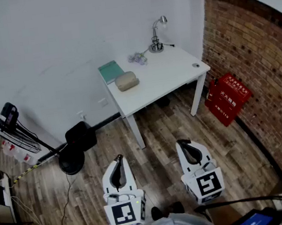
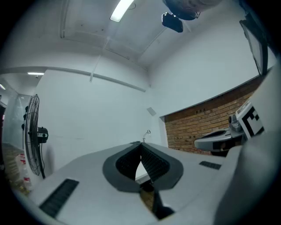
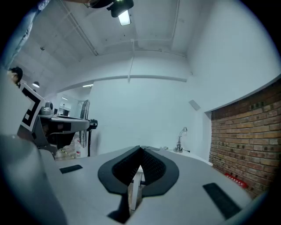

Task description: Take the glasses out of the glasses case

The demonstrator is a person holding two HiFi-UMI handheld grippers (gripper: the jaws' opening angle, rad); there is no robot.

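Note:
A tan glasses case [image 1: 126, 81] lies shut on the white table [image 1: 169, 74] against the far wall, next to a teal notebook [image 1: 109, 71]. No glasses show. My left gripper [image 1: 119, 158] and right gripper [image 1: 182, 142] hang side by side over the wooden floor, well short of the table and level with each other. Both have their jaws closed tip to tip with nothing between them. The left gripper view shows its shut gripper [image 2: 141, 144] aimed at the table's edge. The right gripper view shows its shut gripper [image 3: 140, 148] in front of a table leg.
A desk lamp [image 1: 156, 37] and a small cluttered object [image 1: 137, 58] stand at the table's back. A red box [image 1: 226, 97] leans by the brick wall [image 1: 258, 56] on the right. On the left are a standing fan [image 1: 3, 129], a black bag [image 1: 81, 136] and floor cables.

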